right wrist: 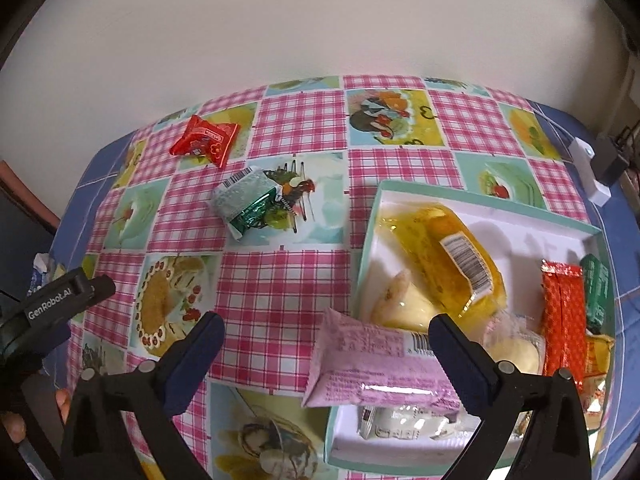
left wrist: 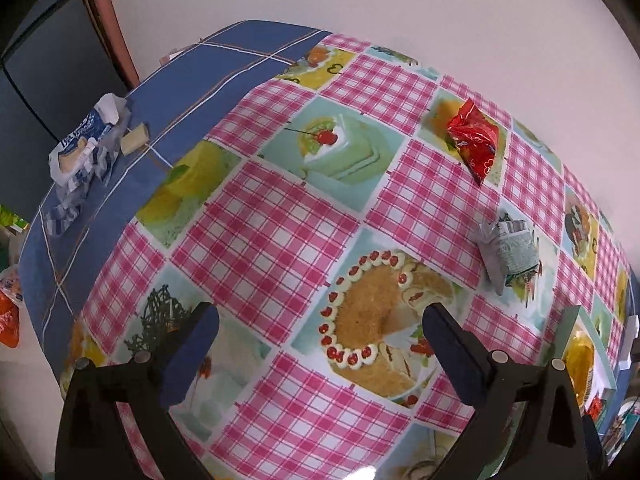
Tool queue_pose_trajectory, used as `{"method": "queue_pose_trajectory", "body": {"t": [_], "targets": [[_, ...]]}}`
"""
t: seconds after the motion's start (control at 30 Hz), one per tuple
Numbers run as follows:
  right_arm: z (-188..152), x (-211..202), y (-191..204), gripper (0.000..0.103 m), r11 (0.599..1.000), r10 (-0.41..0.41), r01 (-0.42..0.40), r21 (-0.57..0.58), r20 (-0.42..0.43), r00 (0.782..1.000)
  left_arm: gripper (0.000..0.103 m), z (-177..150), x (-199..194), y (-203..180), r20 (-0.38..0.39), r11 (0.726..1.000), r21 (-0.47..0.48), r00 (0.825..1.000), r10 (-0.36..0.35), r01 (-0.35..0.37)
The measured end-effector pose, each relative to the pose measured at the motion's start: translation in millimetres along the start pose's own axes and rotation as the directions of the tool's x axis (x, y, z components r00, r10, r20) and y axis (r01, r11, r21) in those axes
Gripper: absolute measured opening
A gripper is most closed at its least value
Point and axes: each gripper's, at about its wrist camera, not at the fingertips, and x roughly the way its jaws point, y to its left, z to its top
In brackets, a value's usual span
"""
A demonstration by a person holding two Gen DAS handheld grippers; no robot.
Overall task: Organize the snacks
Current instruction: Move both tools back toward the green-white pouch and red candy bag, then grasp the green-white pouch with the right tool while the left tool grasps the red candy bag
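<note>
A red snack packet [left wrist: 476,140] [right wrist: 206,140] and a green-and-silver packet [left wrist: 510,250] [right wrist: 246,202] lie on the pink checked tablecloth. A teal-rimmed white box [right wrist: 370,216] at the right holds a yellow packet [right wrist: 452,260], an orange-red packet [right wrist: 562,316] and several others. A pink packet [right wrist: 376,368] rests across the box's left rim, between my right gripper's open fingers; whether they touch it I cannot tell. My right gripper [right wrist: 326,340] is open. My left gripper [left wrist: 320,330] is open and empty above the cloth, also seen at the left edge of the right wrist view [right wrist: 60,304].
An opened blue-and-white wrapper [left wrist: 86,144] with a pale bar [left wrist: 134,140] lies at the far left on the blue cloth. A white adapter [right wrist: 592,172] sits at the table's far right. The wall runs behind the table. The box edge shows in the left wrist view [left wrist: 576,320].
</note>
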Motion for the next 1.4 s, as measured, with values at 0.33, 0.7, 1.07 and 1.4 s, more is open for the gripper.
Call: {"method": "queue_pose_trajectory", "body": {"t": [0.33, 0.7, 1.07, 1.4], "targets": [[20, 7, 16, 0.103, 1.000, 0.024, -0.022, -0.020, 0.063, 0.998, 0.102, 22, 15, -2, 0.023, 0.998, 0.013, 0.998, -0.065, 0.065], [50, 48, 52, 0.103, 0.996, 0.045, -0.043, -0.075, 0.032, 0.998, 0.102, 51, 43, 5, -0.003, 0.996, 0.022, 0.997, -0.083, 0.083], [74, 100, 71, 0.103, 0.990, -0.021, 0.016, -0.141, -0.034, 0.999, 0.102, 68, 63, 6, -0.018, 0.993, 0.023, 0.993, -0.118, 0.119], [83, 127, 74, 0.094, 0.991, -0.026, 0.022, -0.130, -0.027, 0.999, 0.102, 75, 81, -6, -0.027, 0.993, 0.054, 0.994, -0.107, 0.109]]}}
